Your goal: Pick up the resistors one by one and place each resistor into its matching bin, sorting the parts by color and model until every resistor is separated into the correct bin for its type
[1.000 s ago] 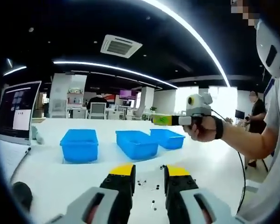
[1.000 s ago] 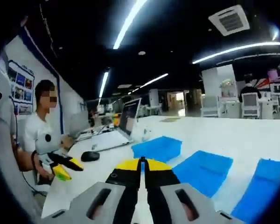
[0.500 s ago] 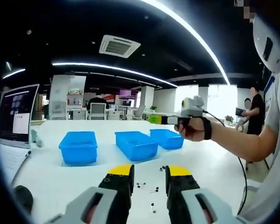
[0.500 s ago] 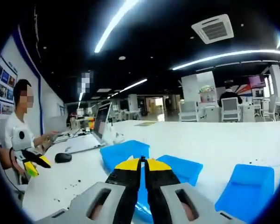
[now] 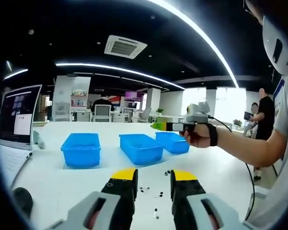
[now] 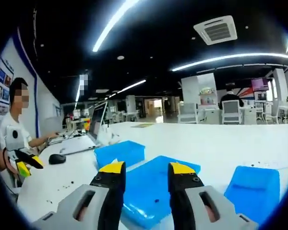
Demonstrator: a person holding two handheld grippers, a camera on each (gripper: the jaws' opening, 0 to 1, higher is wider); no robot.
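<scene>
Right claw (image 6: 145, 173) spread wide above the middle bin (image 6: 153, 191); left claw (image 5: 154, 176) wide over scattered resistors (image 5: 158, 195).

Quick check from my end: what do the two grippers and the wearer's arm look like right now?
Left gripper: grey body, black fingers with yellow tips. Right gripper matches; seen from the left gripper view, it has a grey body with a black cable trailing behind. The hand wears a black wrist strap; a white sleeve sits higher up.

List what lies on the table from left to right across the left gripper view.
Laptop → left blue bin → middle blue bin → right blue bin → right gripper, held in a hand above that bin.
</scene>
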